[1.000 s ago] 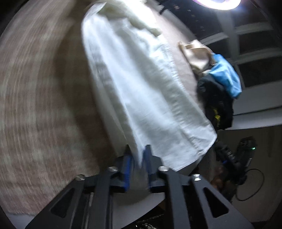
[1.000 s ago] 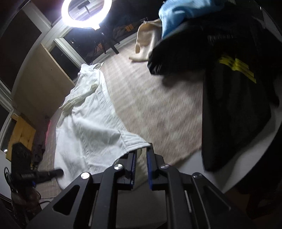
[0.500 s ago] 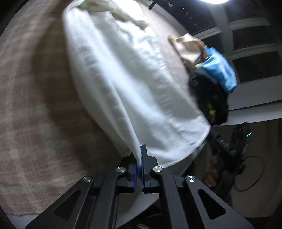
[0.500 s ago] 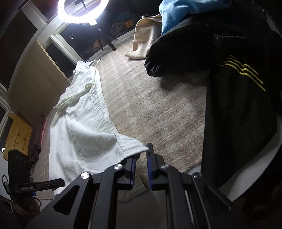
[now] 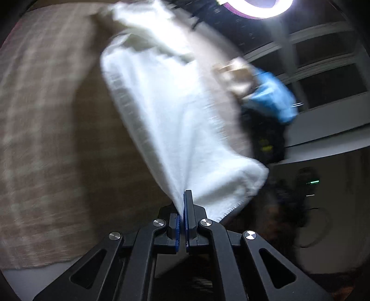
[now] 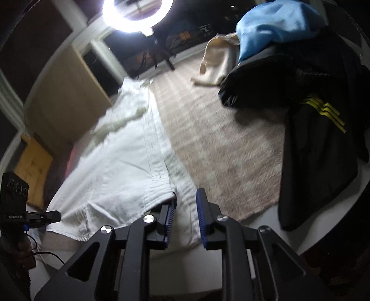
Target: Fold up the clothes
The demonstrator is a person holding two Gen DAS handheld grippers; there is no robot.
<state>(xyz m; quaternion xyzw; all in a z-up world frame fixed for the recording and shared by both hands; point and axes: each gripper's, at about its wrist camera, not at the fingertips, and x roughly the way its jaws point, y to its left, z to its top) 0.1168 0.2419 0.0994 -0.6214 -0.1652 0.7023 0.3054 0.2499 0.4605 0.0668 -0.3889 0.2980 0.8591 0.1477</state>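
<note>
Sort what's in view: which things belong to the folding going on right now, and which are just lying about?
In the job:
white shirt
left gripper, shut on the shirt's hem
right gripper, jaws just opening, hem between them

Lying about:
black jacket
blue garment
cream garment
ring light
rug, under it all
</note>
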